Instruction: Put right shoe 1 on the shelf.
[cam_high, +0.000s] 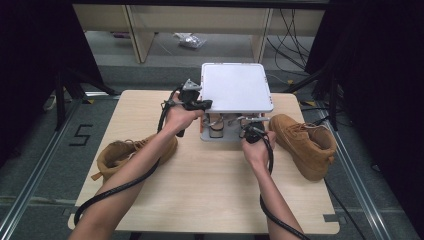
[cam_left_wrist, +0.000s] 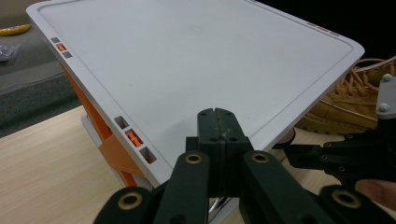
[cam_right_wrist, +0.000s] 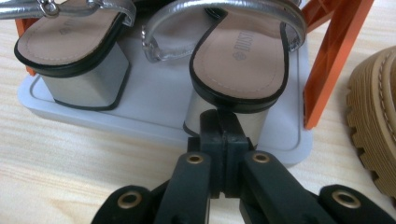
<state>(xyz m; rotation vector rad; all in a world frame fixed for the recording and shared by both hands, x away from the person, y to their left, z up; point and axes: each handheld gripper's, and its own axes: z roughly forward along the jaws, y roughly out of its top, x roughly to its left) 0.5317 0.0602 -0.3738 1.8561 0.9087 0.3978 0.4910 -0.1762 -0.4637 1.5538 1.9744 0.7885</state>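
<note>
Black jaws of the left gripper are pressed together with nothing between them. In the left gripper view they sit over the near edge of the rack's white top shelf, tips just above or on the surface; contact cannot be confirmed. In the high view this gripper is at the front-left corner of the shoe rack, which stands at the far middle of the table.

Right gripper: jaws also fully closed, empty. In the right gripper view the tips point at the silver block heel of the right-hand sandal, just in front of it or touching; cannot tell which. That sandal stands on the rack's grey bottom tray, beside a second silver sandal to its left. An orange side strut of the rack rises at the tray's right edge. In the high view the right gripper is low at the rack's front, right of centre.

Tan boots: one stands on the table right of the rack, near the right hand; the other lies at the table's left edge, partly under the left forearm.
</note>
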